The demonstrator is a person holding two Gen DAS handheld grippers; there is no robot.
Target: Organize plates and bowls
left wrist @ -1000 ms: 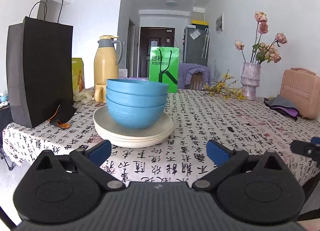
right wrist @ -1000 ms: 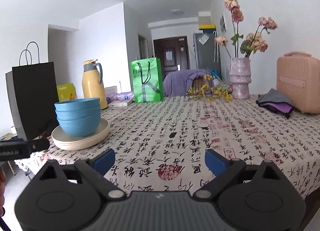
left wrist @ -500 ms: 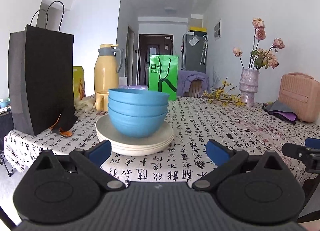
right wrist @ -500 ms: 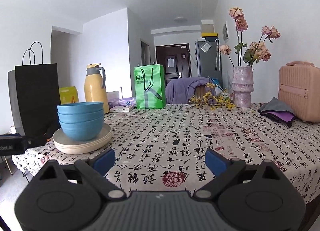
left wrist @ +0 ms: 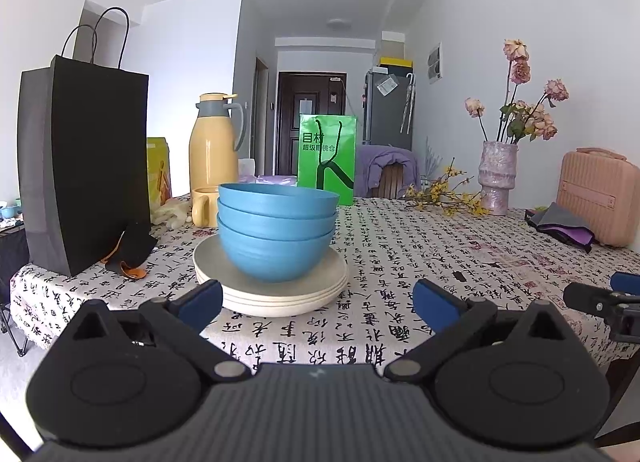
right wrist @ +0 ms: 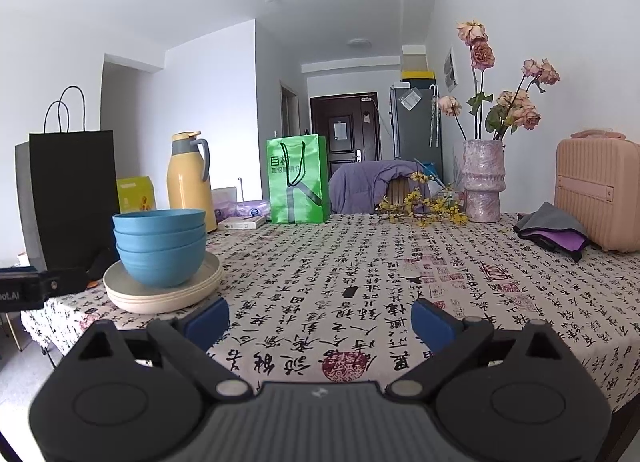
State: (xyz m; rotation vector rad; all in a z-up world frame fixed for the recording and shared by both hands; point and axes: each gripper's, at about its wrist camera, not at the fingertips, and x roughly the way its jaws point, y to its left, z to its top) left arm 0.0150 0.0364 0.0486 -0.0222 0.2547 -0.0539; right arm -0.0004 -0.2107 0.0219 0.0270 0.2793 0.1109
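Observation:
Three blue bowls are nested on a stack of cream plates near the table's front left; the bowls and plates also show at the left of the right wrist view. My left gripper is open and empty, just in front of the plates at the table's front edge. My right gripper is open and empty over the tablecloth, to the right of the stack.
A black paper bag, a yellow thermos and a yellow mug stand left and behind the stack. A green bag, a flower vase, a pink case and folded cloth sit farther back and right.
Both grippers have dropped lower and tilted up, so the table shows flatter and the stack sits nearer eye level. Nothing on the table moved.

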